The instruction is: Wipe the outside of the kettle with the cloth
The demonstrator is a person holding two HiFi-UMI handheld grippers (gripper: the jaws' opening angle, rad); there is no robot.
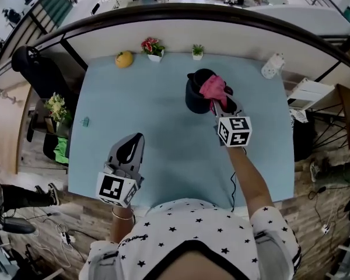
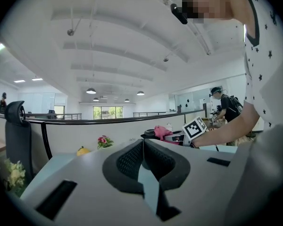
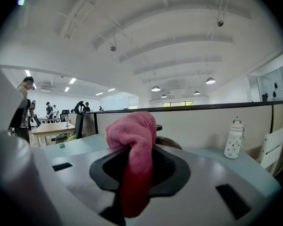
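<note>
Right gripper [image 1: 217, 104] jaws clamp the pink cloth [image 3: 132, 140], pressing it on top of the black kettle [image 1: 195, 97], which stands toward the far side of the blue table [image 1: 146, 107]. Left gripper [image 1: 132, 142] jaws are together with nothing between them, near the table's front edge, well apart from the kettle.

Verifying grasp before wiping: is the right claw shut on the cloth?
Shut on the cloth: the right claw pinches the pink fabric, which bunches above its jaws.
</note>
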